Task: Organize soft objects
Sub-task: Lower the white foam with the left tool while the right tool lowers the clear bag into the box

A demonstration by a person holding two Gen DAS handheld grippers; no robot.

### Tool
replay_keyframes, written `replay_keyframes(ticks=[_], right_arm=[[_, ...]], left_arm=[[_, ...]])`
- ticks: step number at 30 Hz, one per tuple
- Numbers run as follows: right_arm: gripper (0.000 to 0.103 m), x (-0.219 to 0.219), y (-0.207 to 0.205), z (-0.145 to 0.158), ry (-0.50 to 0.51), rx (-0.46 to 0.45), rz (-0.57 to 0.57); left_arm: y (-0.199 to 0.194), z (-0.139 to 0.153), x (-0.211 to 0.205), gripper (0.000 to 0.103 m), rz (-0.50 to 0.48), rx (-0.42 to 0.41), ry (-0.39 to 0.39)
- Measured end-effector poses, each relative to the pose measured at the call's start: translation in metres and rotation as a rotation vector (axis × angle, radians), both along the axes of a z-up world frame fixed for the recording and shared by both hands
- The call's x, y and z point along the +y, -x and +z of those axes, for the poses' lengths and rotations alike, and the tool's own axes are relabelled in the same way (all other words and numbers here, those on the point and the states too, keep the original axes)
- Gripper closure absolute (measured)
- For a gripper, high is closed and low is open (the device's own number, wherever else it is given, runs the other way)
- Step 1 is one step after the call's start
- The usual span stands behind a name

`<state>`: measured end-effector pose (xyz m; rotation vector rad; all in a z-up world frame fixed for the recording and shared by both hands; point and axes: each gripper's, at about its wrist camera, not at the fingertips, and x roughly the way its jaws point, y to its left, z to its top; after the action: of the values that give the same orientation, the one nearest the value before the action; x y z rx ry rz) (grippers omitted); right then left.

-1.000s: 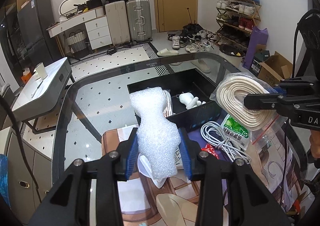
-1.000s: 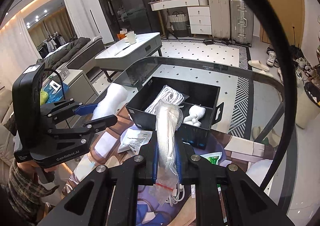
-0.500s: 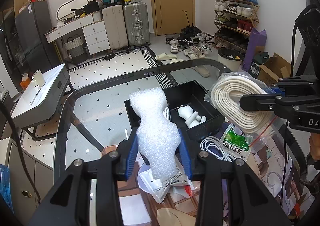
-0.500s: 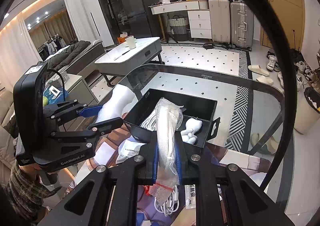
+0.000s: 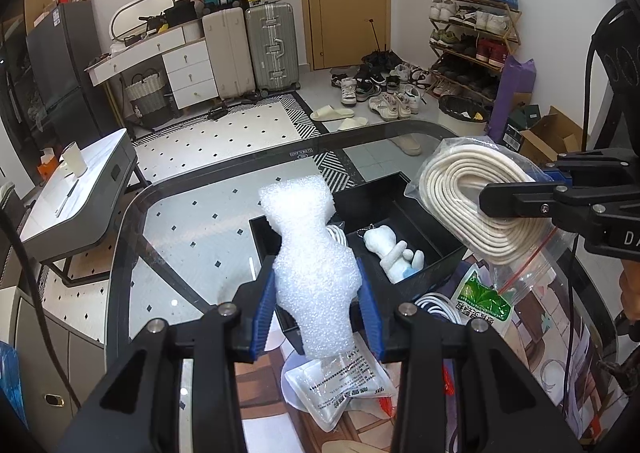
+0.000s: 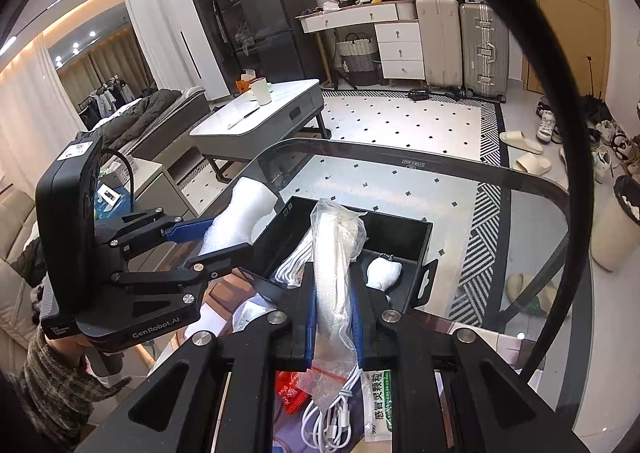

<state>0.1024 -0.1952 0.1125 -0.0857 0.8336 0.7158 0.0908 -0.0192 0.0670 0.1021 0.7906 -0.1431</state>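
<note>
At the lower centre of the left wrist view, the left hand-held gripper (image 5: 318, 307) clamps a white foam piece (image 5: 314, 265) above the near edge of the black box (image 5: 420, 213). The right hand-held gripper (image 6: 335, 327) pinches a bagged rope coil (image 6: 338, 253) over the glass worktop (image 6: 400, 181).

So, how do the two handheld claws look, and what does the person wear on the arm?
Both claws are black, with blue pads and silver screws. The left claw has a boxy dark grey body printed "GenRobot.AI", a label sticker and a black cable. The right claw shows white letters. The sleeve is mottled knit.
</note>
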Motion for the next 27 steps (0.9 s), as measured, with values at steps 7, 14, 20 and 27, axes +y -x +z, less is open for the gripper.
replay_keyframes(ticks=[7, 14, 20, 27], right_arm=[[0.089, 0.005, -0.011, 0.001, 0.005, 0.001, 0.000], [0.089, 0.007, -0.012, 0.001, 0.004, 0.002, -0.001], [0.089, 0.012, -0.018, 0.000, -0.001, 0.011, -0.002], [0.089, 0.015, -0.033, -0.005, -0.006, 0.029, -0.008]], left_arm=[[-0.005, 0.000, 0.003, 0.066, 0.001, 0.001, 0.000], [-0.019, 0.000, 0.008, 0.066, 0.002, 0.005, 0.002], [-0.029, -0.001, 0.009, 0.066, -0.006, 0.012, 0.009], [-0.046, -0.007, 0.006, 0.066, -0.014, 0.022, 0.012]])
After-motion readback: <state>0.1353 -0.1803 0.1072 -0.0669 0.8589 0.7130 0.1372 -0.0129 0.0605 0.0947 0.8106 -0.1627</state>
